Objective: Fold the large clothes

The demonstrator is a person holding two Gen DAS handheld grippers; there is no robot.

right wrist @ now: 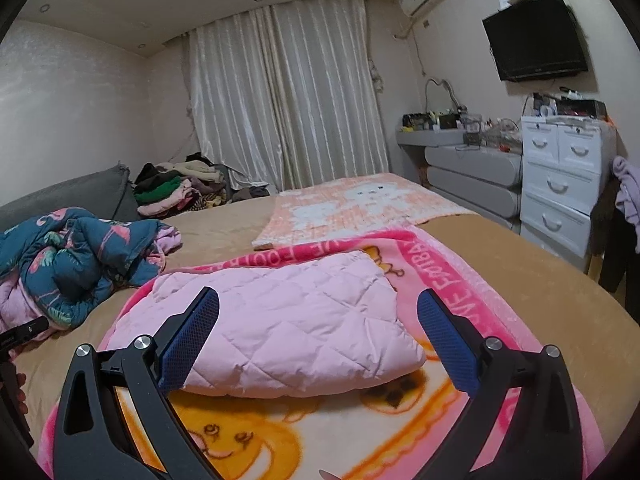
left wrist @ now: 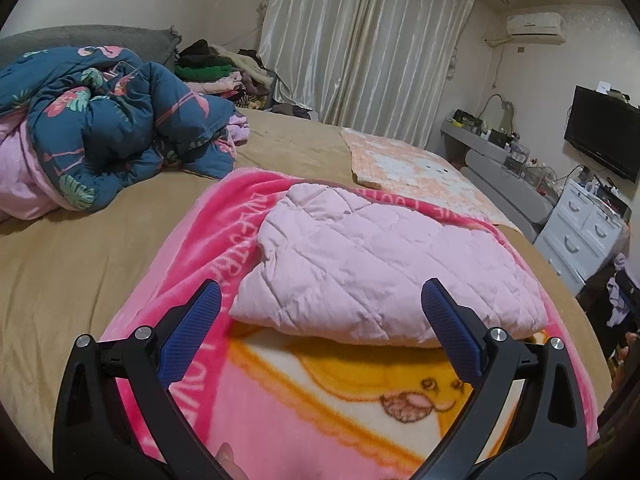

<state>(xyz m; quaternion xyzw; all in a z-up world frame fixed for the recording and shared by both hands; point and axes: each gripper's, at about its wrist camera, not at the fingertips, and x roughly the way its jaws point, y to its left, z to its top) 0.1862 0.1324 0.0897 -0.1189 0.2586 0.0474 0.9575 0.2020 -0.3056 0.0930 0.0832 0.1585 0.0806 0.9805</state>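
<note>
the left gripper (left wrist: 320, 300) is spread wide with nothing between its blue pads (left wrist: 192, 332). just ahead of the fingertips, spanning the gap between them, lies the folded pale pink quilted garment (left wrist: 384, 264) on a bright pink cartoon blanket (left wrist: 304, 412) that runs under both fingers. the right gripper (right wrist: 320, 308) is equally wide and holds nothing; the garment (right wrist: 288, 328) sits between and ahead of its fingers, its near edge hidden behind the left-hand finger. far beyond the left-hand finger, a crumpled teal flamingo duvet (right wrist: 72, 268) rests on the tan bedsheet (right wrist: 520, 272).
</note>
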